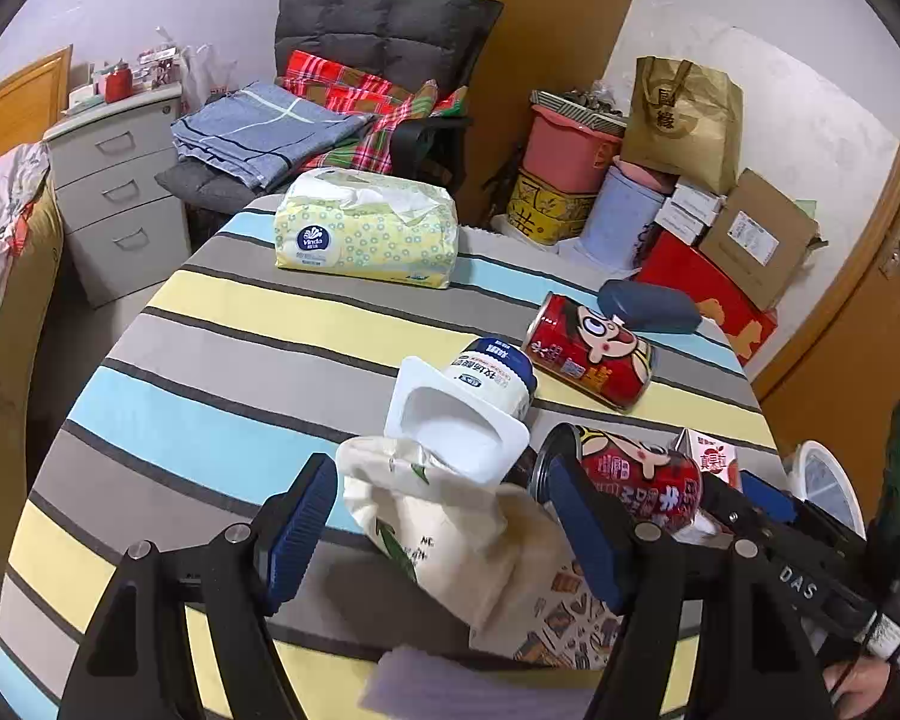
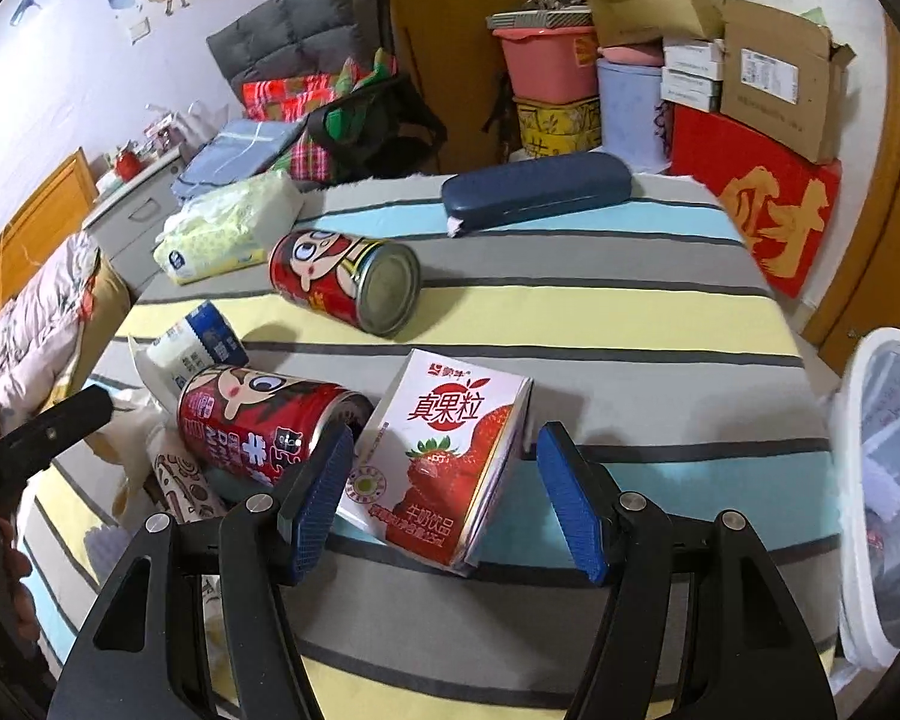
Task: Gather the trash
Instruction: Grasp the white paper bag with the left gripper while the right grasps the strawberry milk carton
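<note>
Leftmost on the striped tablecloth (image 1: 222, 324) sits a Vinda tissue pack (image 1: 363, 234), upright and apart from the litter; I judge it a supply, not trash. Next, my left gripper (image 1: 444, 531) stands with its jaws wide apart, bracketing a crumpled cream paper bag (image 1: 444, 534) without pinching it: neither blue pad presses the paper, so nothing is held. I keep it straddled this way, I judge, to close on the bag next. Just beyond the bag lies a tipped yogurt cup (image 1: 468, 414), its white mouth facing me and seemingly empty, though the glare leaves me unsure. Right of it, one red cartoon drink can (image 1: 636, 474) lies on its side against the bag, and a second red can (image 1: 588, 348) lies farther back near a dark blue glasses case (image 1: 651, 306).

Further right, my right gripper (image 2: 444, 492) is likewise fully open around a strawberry milk carton (image 2: 444, 462); the carton leans tilted between the pads, with a clear gap at the right pad, so it is not yet gripped. At the far right edge, off the table, stands a white bin (image 2: 852, 480) with a clear liner, the likely destination; its contents I cannot make out.
</note>
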`<state>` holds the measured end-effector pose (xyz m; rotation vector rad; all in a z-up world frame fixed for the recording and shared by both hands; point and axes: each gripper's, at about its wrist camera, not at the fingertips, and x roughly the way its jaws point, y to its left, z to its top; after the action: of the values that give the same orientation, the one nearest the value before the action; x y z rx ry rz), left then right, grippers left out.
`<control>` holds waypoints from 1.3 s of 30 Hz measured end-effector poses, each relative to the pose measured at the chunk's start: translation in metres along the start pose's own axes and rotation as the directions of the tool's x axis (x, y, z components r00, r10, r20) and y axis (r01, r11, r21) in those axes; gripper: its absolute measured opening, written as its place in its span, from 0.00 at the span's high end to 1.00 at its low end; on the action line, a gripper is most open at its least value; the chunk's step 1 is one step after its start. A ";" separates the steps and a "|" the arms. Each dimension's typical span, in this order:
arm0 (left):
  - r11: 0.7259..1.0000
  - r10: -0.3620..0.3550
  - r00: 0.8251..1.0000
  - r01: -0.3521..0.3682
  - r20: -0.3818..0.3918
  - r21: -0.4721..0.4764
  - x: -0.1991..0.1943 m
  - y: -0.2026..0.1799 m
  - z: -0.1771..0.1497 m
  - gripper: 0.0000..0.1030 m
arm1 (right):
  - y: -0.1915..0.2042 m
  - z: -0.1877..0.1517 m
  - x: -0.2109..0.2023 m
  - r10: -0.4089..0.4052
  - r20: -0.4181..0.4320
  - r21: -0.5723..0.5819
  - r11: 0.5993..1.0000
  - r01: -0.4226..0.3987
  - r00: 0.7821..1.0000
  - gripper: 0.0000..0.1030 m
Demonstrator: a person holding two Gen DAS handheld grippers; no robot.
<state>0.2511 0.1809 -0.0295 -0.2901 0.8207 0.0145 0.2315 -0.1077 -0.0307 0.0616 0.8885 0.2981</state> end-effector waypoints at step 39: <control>0.999 0.053 0.995 -0.052 -0.086 0.010 0.013 0.015 -0.030 0.59 | 0.007 -0.002 0.006 0.019 0.012 -0.045 0.999 -0.019 1.000 0.66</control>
<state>0.2365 0.1865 -0.0625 -0.2634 0.9142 0.0481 0.2313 -0.0993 -0.0353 0.0305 0.8692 0.3349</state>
